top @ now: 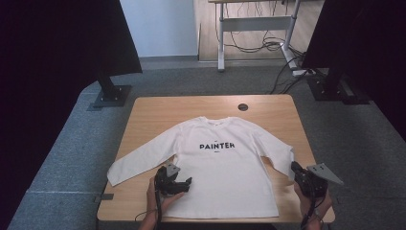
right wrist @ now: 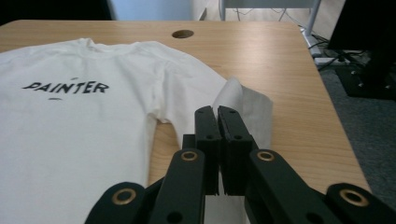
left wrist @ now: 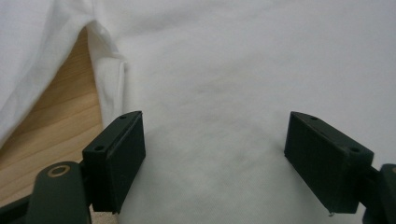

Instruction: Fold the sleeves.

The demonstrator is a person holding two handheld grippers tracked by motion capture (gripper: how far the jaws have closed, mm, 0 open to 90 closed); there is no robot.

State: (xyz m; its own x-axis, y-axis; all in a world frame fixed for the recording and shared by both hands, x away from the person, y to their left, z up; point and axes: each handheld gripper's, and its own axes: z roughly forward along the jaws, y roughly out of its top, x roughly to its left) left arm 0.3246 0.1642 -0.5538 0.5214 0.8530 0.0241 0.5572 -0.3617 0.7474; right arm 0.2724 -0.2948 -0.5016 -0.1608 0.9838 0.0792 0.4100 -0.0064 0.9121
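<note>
The white long-sleeved shirt (top: pixel 225 163) lies face up and flat on the worktop (top: pixel 143 115), "PAINTER" printed on its chest. I judge I am starting the fold: my right tool (right wrist: pixel 217 119) is pressed together on the right sleeve (right wrist: pixel 243 112) cuff, lifting it. My left tool (left wrist: pixel 212 154) hangs spread over the shirt's lower left side. Next I should carry that sleeve across the body.
</note>
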